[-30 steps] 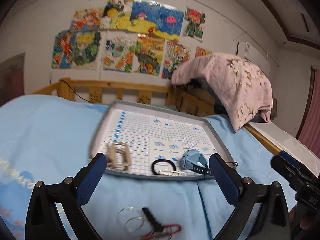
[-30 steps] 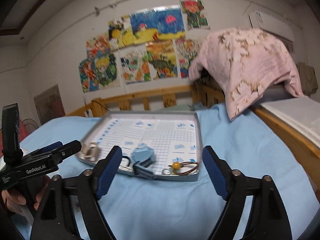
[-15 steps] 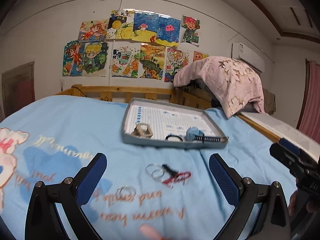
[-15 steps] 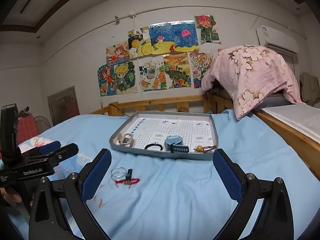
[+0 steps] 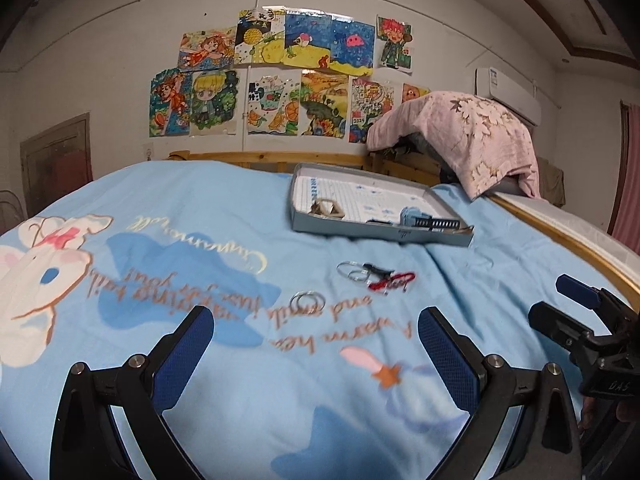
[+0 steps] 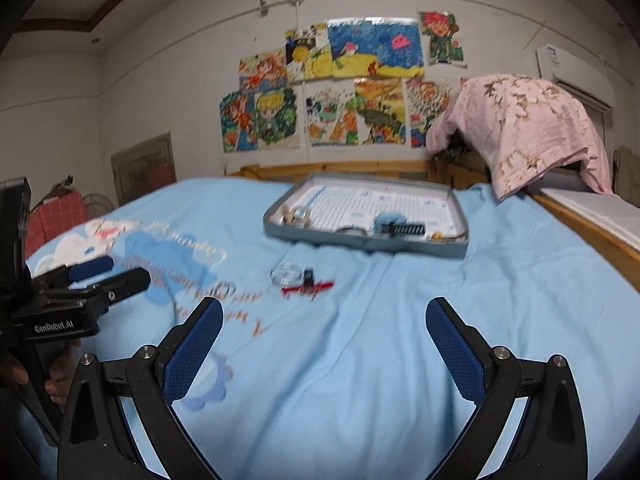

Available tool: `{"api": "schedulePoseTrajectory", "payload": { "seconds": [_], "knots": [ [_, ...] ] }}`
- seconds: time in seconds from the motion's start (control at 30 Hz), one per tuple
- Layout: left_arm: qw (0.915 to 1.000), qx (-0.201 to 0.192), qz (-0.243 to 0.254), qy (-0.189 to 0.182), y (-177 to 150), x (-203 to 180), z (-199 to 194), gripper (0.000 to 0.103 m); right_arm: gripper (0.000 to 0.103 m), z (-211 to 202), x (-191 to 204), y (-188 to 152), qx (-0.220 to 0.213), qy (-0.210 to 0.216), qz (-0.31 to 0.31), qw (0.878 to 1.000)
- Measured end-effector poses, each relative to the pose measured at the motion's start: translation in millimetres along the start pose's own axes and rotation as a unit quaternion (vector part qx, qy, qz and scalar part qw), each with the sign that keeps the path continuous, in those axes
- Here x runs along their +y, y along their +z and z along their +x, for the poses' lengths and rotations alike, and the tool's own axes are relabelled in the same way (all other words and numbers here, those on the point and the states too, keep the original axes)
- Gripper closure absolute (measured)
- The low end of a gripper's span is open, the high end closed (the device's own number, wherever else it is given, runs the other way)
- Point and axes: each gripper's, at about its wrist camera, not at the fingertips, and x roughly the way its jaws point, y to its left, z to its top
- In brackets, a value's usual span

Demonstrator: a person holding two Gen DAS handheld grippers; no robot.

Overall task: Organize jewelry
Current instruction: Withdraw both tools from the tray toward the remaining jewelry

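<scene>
A grey tray [image 5: 340, 230] [image 6: 360, 242] lies on the blue bedsheet at the far side. It holds a beige clasp piece [image 5: 328, 209], a blue watch [image 5: 424, 219] [image 6: 400, 227] and a cord with a yellow bead [image 6: 438, 236]. Loose on the sheet in front of the tray lie clear bangles [image 5: 352, 271] [image 6: 286, 273], a black and red piece [image 5: 390, 280] [image 6: 308, 284] and a pair of silver rings [image 5: 307, 301]. My left gripper [image 5: 316, 344] is open and empty, held back from them. My right gripper [image 6: 324, 336] is open and empty too.
The bed has a wooden rail [image 5: 560, 240] along the right and a wooden headboard [image 6: 340, 170]. A pink flowered blanket [image 5: 460, 136] is piled at the back right. Drawings [image 5: 280, 80] hang on the wall.
Both grippers have pulled back from the tray and away from the loose jewelry. The tray now looks smaller and farther. More of the printed sheet shows in front.
</scene>
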Motion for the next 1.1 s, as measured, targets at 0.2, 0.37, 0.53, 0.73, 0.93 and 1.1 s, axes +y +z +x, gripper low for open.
{"api": "schedulePoseTrajectory", "payload": {
  "seconds": [0.2, 0.37, 0.53, 0.73, 0.93, 1.1],
  "knots": [
    [0.9999, 0.009, -0.009, -0.001, -8.9, 5.4, -2.3, 0.0, 0.003, 1.3, 2.8, -7.3, 0.018, -0.005, 0.001, 1.0],
    [0.9999, 0.007, -0.009, 0.0, -9.3, 6.2, -1.6, 0.0, 0.003, 3.0, 4.3, -3.6, 0.014, -0.003, 0.001, 1.0],
    [0.9998, 0.01, -0.016, 0.005, -0.7, 7.8, 5.6, 0.0, 0.003, 6.8, 3.6, 8.1, 0.001, -0.003, 0.0, 1.0],
    [0.9994, 0.004, -0.032, 0.014, 18.7, 12.1, 19.0, 0.0, 0.003, 26.6, -1.8, 28.0, -0.008, -0.009, -0.008, 1.0],
    [0.9993, 0.005, -0.022, 0.03, 39.0, 14.9, 47.1, 0.0, 0.003, 58.9, -17.1, 51.1, -0.008, -0.015, 0.015, 1.0],
    [0.9977, 0.03, -0.043, 0.043, 43.3, 26.7, 82.3, 0.0, 0.002, 93.6, -29.6, 66.8, -0.008, -0.017, 0.021, 1.0]
  ]
}}
